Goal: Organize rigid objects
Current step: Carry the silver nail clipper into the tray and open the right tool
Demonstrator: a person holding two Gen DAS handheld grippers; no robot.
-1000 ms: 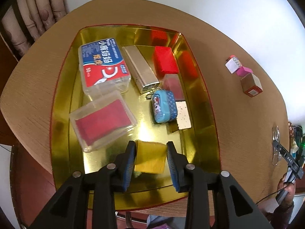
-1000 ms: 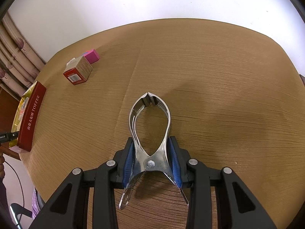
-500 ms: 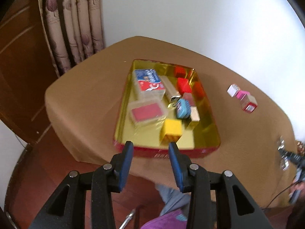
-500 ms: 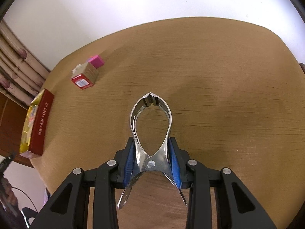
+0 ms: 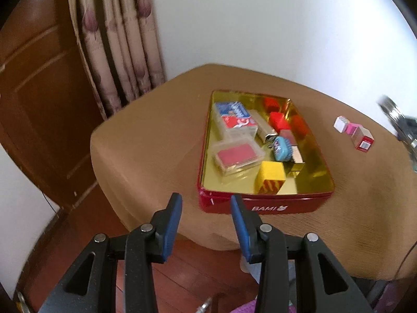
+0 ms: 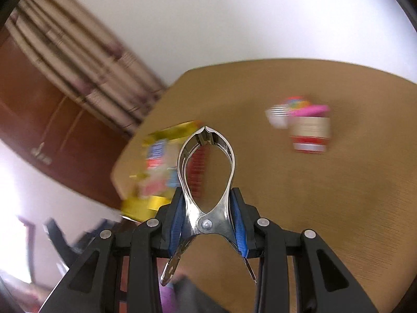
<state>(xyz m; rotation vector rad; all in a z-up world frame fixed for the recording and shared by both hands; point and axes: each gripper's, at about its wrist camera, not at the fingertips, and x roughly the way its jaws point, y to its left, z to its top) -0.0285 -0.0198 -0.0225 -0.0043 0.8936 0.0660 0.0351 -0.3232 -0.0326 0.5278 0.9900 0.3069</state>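
Note:
A red tin tray (image 5: pixel 265 207) with a gold inside sits on the brown table. In it lie a yellow block (image 5: pixel 269 176), a clear case with a red card (image 5: pixel 237 156), a blue-and-red box (image 5: pixel 234 117), a silver bar, a blue tin and red blocks. My left gripper (image 5: pixel 206 215) is open and empty, held back over the table's near edge. My right gripper (image 6: pixel 207 206) is shut on a metal spring clamp (image 6: pixel 207 172), raised above the table. The tray (image 6: pixel 140 206) shows blurred behind the clamp.
A white cube, a pink block and a red-and-tan box (image 5: pixel 362 139) stand on the table right of the tray; the box also shows blurred in the right wrist view (image 6: pixel 310 133). Curtains (image 5: pixel 117 47) and a wooden door (image 5: pixel 39 91) stand at the left.
My left gripper let go of the yellow block in the tray and pulled back beyond the table's edge. My right gripper lifted the clamp and swung left toward the tray.

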